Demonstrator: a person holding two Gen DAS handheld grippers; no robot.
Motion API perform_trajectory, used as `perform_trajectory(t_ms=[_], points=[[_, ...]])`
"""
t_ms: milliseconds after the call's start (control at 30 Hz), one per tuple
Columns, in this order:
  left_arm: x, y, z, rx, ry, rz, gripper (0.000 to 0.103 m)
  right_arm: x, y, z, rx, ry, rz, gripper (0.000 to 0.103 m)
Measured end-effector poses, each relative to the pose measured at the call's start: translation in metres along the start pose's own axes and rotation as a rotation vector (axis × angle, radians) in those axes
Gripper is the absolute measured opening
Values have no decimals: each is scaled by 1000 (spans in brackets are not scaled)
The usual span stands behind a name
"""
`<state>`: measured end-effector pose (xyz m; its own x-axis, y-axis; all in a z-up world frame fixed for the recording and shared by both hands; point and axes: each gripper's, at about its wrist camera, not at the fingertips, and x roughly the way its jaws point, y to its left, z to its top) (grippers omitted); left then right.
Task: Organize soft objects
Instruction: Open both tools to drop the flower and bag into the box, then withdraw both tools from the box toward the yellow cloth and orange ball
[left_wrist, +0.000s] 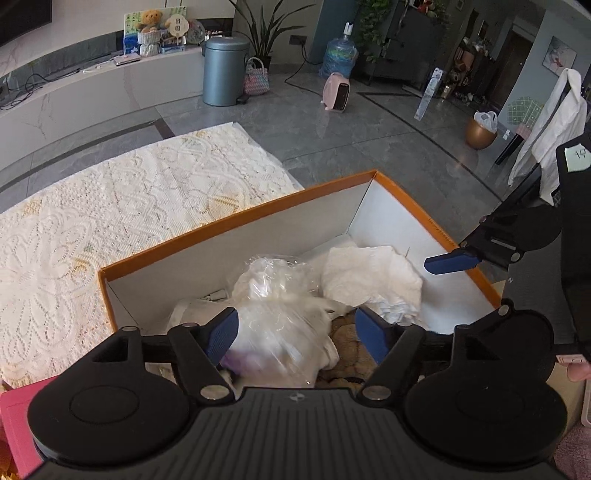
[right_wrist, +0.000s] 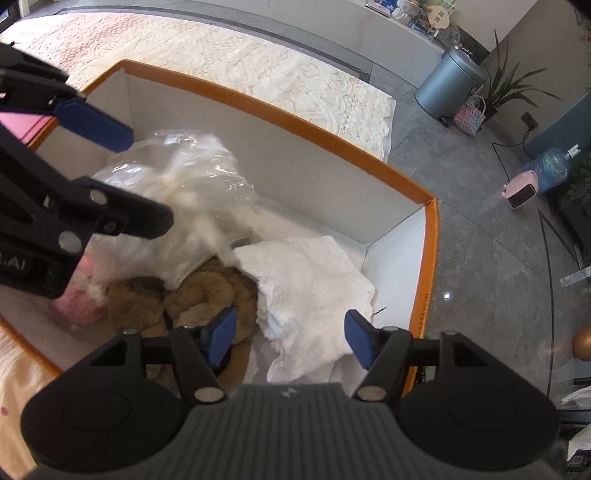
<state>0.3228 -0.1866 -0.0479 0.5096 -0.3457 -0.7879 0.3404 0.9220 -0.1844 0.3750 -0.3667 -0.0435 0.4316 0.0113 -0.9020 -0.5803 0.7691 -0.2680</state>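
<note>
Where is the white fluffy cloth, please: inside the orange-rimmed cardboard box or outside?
Inside: the white fluffy cloth lies crumpled within the orange-rimmed cardboard box.

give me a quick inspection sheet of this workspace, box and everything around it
surface: lace cloth spread beside the box, grey tile floor beyond.
job's things: orange-rimmed box holds a plastic-wrapped white bundle, a white fluffy cloth, a brown plush toy and a pink plush toy.
clutter: pink box at the near left.
grippers: left gripper open over the bundle; right gripper open over the white cloth, pads not pressing.
cables: black cord on the floor by the water bottle.
surroundings: bin, pink heater, potted plant.
</note>
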Motion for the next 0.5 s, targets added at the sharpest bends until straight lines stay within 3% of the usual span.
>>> perform_trajectory(t_ms=[300,500], points=[[-53,-2,-15,-8,-97,-15,88,-46,23,-7,-8,-61,-37,78],[-100,8,-37,-25,-198,18,87,-82,41,-14,95,-155,-29,80]])
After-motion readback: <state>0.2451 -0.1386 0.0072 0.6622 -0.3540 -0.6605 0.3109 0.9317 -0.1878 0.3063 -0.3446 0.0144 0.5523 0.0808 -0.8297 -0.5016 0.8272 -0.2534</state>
